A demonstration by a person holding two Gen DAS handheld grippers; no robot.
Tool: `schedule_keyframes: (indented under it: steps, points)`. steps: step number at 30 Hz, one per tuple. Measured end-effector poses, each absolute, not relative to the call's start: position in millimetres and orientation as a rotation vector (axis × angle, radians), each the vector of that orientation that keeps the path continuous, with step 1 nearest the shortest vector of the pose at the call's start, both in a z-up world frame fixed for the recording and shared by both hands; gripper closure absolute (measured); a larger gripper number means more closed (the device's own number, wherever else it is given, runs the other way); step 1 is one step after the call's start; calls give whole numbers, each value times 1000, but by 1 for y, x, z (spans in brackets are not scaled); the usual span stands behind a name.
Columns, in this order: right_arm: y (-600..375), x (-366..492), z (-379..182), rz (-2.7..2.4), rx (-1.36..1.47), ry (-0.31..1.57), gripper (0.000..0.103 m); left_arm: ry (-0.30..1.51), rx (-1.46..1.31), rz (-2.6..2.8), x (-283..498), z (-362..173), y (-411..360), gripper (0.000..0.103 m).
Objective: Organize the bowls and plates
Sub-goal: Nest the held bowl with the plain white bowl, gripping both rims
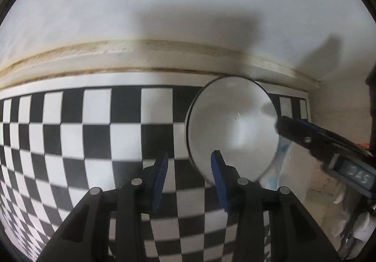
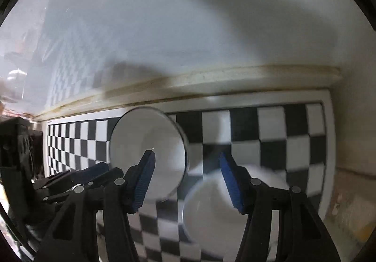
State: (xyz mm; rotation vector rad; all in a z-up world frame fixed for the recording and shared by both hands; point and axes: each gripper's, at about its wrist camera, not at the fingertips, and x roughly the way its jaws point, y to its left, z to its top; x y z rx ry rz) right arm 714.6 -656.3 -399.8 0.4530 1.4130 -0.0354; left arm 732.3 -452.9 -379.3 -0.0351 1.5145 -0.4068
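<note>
A white plate lies on the checkered mat near the wall; it also shows in the right wrist view. My left gripper is open and empty, just in front of the plate's left edge. My right gripper is open and empty, hovering over the mat; its fingers reach over the plate's right rim in the left wrist view. A second white dish, blurred, lies below my right gripper. The left gripper's fingers show at the left.
A white wall with a stained baseboard runs behind the mat. Clear plastic wrapping lies to the right of the mat. A dark object stands at the mat's left end in the right wrist view.
</note>
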Motion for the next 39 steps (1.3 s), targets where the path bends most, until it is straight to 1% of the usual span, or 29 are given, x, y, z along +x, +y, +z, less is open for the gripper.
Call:
schedule_keyframes:
  steps: [3, 5, 7, 8, 10, 12, 15, 20, 28, 39]
  points:
    - [-655, 729, -421, -32, 444, 1441, 48, 1545, -53, -431, 740, -390, -459, 69]
    - [-654, 733, -428, -20, 425, 1443, 55, 1551, -58, -445, 744, -395, -463, 71]
    - [-652, 739, -436, 3, 450, 1477, 80, 1556, -49, -455, 744, -401, -466, 75]
    - [-648, 739, -437, 3, 441, 1481, 85, 1553, -43, -452, 744, -401, -468, 76]
    - [-635, 741, -442, -8, 396, 1491, 86, 1550, -36, -450, 744, -402, -470, 76]
    - [-631, 743, -443, -18, 370, 1493, 88, 1550, -37, -444, 745, -403, -468, 78]
    - [-629, 744, -445, -14, 364, 1507, 93, 1555, -48, -424, 746, -402, -463, 78]
    - [-625, 731, -435, 7, 378, 1520, 93, 1538, -36, -410, 745, -393, -464, 78]
    - [-613, 710, -408, 13, 400, 1494, 94, 1514, 5, -428, 726, -360, -452, 78]
    - [-581, 637, -353, 20, 411, 1436, 94, 1475, 64, -481, 659, -306, -420, 78]
